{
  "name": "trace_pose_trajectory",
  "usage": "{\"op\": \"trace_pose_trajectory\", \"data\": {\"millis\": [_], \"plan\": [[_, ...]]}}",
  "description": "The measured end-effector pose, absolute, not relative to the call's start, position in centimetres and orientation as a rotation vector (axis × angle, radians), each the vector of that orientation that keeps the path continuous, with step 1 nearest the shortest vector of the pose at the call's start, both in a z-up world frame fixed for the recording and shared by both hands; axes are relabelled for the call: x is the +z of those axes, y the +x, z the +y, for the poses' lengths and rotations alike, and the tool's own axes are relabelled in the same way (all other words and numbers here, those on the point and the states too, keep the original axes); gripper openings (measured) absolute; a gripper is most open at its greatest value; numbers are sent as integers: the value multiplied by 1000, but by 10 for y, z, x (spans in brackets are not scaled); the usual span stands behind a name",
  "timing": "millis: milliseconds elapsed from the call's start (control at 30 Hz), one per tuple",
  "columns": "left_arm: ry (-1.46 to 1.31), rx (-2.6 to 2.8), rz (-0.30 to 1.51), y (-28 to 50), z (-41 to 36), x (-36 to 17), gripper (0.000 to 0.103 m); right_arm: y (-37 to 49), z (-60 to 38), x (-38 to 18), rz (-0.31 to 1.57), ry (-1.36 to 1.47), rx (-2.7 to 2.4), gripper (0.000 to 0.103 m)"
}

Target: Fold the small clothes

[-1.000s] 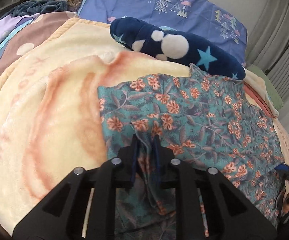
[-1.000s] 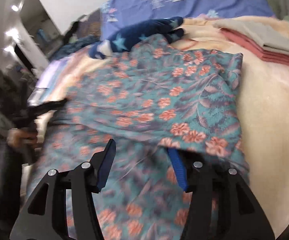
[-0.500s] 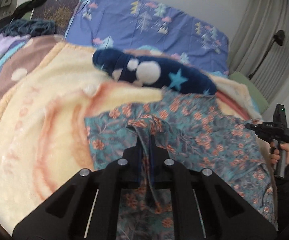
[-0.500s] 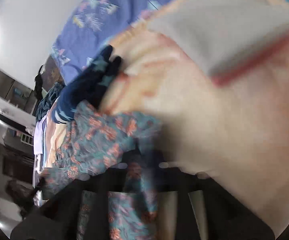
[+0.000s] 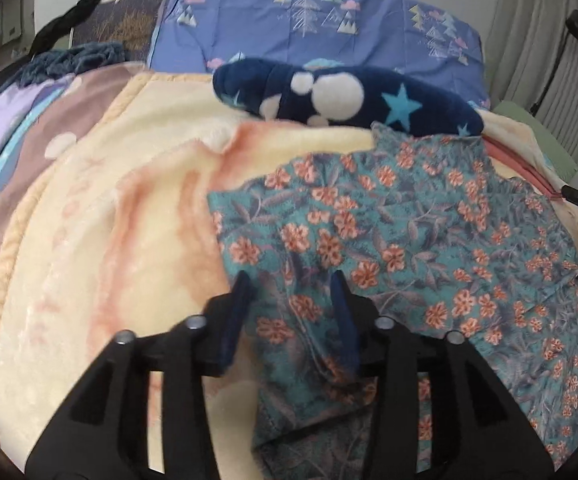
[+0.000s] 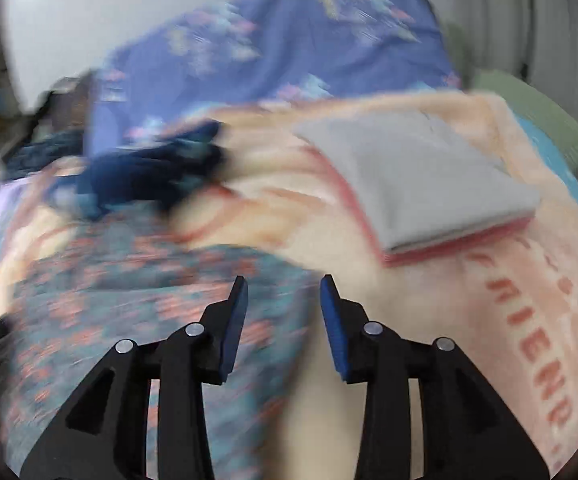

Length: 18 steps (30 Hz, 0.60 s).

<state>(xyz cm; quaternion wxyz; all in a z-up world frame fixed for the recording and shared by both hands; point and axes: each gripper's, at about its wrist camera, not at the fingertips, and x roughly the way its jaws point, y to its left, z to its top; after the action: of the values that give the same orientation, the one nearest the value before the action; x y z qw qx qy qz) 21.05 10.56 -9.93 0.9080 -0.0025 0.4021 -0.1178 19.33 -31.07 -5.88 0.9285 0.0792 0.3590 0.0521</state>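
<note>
Left gripper (image 5: 292, 295), right gripper (image 6: 281, 298): jaws just opened, empty.

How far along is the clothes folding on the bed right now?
Done: a grey and pink folded stack sits on the cream blanket. In hand: nothing; the left gripper and right gripper have just opened, both over the teal floral garment. Left: more folds probably, plus the navy star-print piece.

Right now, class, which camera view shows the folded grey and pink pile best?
The right wrist view: the folded pile lies whole and fairly sharp on the peach blanket. The left wrist view shows only a pink edge of it past the floral garment.
</note>
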Motion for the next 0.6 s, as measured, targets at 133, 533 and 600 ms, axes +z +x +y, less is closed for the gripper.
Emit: {"op": "trace_pose_trajectory", "data": {"millis": [133, 533, 600], "plan": [[-23, -242, 845, 221, 105, -100, 46, 171, -274, -71, 805, 137, 322, 41], [207, -244, 745, 159, 82, -84, 64, 130, -247, -98, 800, -253, 88, 58], [284, -214, 786, 149, 82, -102, 67, 132, -258, -126, 886, -291, 52, 62]]}}
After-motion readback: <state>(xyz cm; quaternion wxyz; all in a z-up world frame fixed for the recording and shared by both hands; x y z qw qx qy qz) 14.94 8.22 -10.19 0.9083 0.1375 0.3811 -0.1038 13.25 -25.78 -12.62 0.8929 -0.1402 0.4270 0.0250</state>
